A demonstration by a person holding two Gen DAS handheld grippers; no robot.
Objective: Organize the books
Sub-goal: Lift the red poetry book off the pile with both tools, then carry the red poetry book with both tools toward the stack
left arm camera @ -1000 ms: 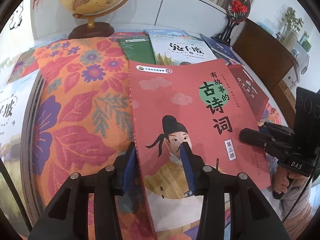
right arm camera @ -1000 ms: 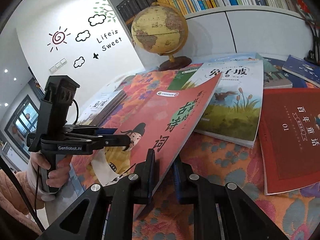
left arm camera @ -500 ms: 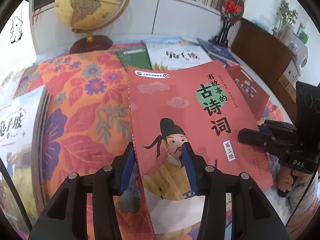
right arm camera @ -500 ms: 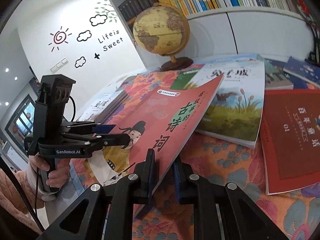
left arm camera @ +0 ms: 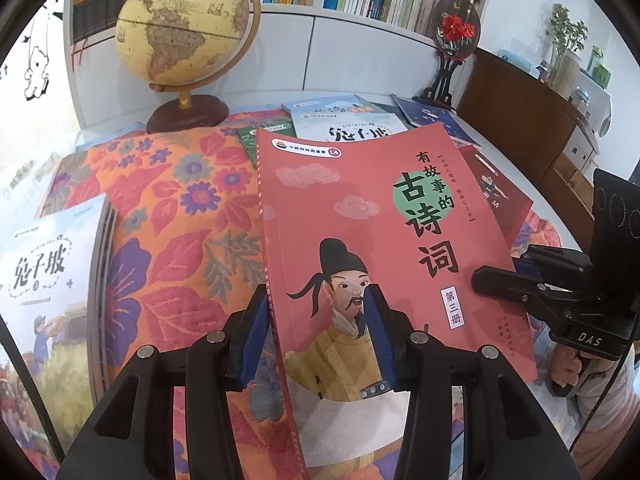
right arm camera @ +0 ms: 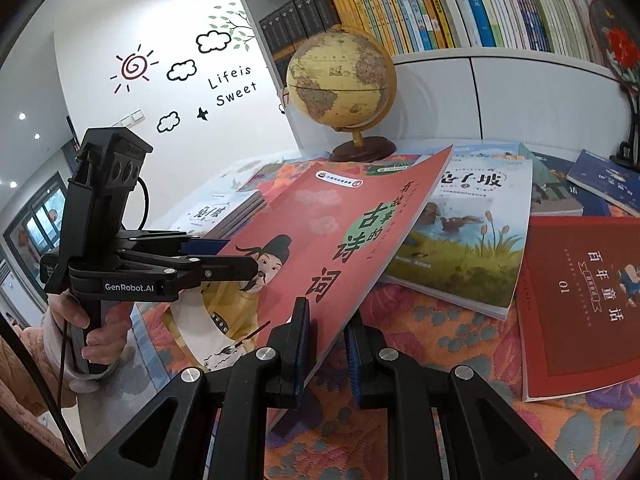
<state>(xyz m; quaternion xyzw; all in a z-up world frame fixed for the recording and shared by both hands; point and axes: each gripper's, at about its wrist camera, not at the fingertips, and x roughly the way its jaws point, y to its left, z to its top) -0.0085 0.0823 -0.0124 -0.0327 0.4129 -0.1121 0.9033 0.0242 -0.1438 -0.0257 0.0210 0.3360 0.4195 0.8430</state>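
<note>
Both grippers' blue fingers [left arm camera: 380,336] clamp one red book [left arm camera: 384,240], left gripper [left arm camera: 316,336] at its spine, right gripper [right arm camera: 326,344] at the opposite edge, lifted tilted above the flowered cloth [left arm camera: 168,216].

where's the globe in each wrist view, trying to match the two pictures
Left wrist: the globe stands upper left, behind the floral cloth.
Right wrist: the globe stands top centre, before the bookshelf.
Shared landmark: the red poetry book, lifted in front of it in both.
</note>
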